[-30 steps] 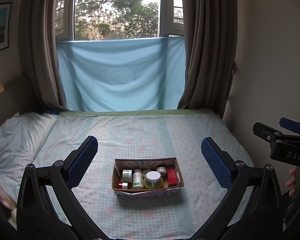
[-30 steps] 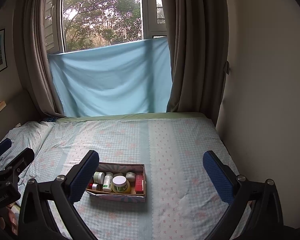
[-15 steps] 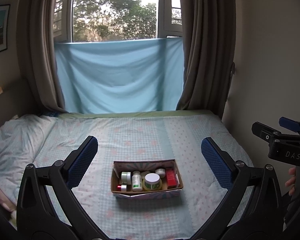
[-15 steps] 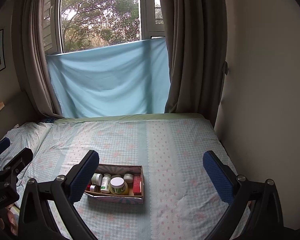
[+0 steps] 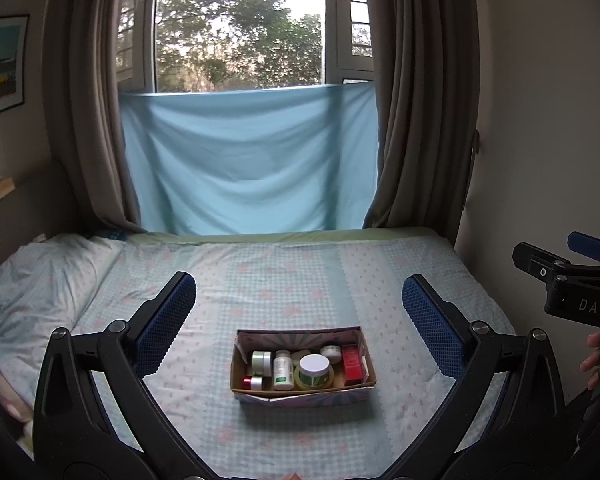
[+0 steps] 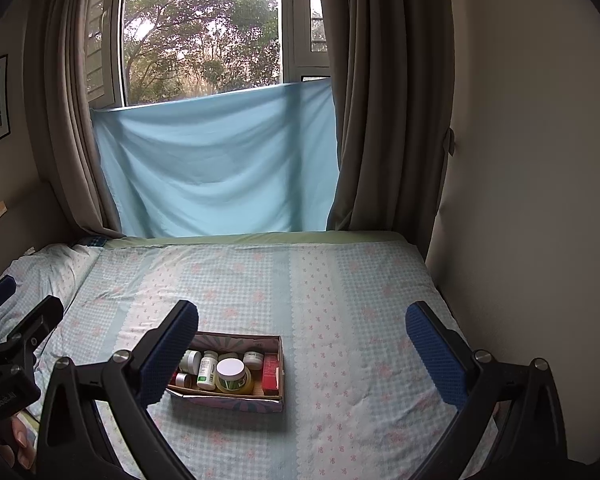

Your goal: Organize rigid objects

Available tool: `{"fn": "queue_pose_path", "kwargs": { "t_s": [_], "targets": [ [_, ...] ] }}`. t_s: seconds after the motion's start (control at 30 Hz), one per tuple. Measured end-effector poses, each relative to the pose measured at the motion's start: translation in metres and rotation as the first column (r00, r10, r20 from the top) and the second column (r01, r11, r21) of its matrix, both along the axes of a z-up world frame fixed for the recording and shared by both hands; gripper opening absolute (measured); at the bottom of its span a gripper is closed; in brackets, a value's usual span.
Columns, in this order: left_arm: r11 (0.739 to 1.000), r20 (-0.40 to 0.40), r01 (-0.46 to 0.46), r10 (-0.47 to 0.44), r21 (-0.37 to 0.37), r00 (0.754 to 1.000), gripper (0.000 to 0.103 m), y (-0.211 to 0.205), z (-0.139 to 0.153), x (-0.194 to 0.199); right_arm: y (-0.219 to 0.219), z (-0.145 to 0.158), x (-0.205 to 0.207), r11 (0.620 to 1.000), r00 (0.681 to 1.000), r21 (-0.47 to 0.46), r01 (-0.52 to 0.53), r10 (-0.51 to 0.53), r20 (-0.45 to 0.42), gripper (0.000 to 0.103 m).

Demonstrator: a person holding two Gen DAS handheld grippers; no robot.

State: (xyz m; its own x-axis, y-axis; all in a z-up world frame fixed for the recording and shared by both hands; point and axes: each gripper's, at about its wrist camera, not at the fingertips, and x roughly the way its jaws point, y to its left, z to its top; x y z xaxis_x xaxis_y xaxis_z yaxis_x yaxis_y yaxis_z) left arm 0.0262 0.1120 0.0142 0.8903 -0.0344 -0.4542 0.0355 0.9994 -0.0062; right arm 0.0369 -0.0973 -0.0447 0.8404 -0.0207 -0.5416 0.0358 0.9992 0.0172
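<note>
A shallow cardboard box [image 5: 302, 395] [image 6: 274, 402] sits on the bed, packed with small containers. Among them are a white-lidded green jar [image 5: 314, 369] [image 6: 232, 374], a white pill bottle [image 5: 283, 369] [image 6: 207, 369], a red box [image 5: 352, 363] [image 6: 271, 372] and small round tins. My left gripper [image 5: 298, 332] is held wide open above and in front of the box, empty. My right gripper [image 6: 302, 350] is also wide open and empty, with the box near its left finger. Part of the right gripper [image 5: 572, 280] shows at the left wrist view's right edge.
The bed [image 6: 340, 300] wears a light blue checked sheet with pink flowers. A pillow [image 5: 36, 280] lies at the left. A blue cloth [image 5: 248, 160] hangs over the window between brown curtains. A bare wall [image 6: 520, 160] bounds the right side. A hand [image 5: 592, 354] holds the right gripper.
Both cameras have drifted back and up slightly, so the box sits a bit lower in each view. Both grippers stay open and the box's contents have not moved.
</note>
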Motion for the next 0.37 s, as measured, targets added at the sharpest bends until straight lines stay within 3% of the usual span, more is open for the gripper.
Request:
{"fn": "queue_pose_path", "kwargs": {
  "t_s": [0.37],
  "targets": [
    [1.0,-0.01,0.01,-0.01,-0.025,1.0,0.103,0.003,-0.005,0.013,0.0,-0.006,0.014,1.0,1.0,0.008,-0.008,0.008,-0.024,0.103]
  ]
}}
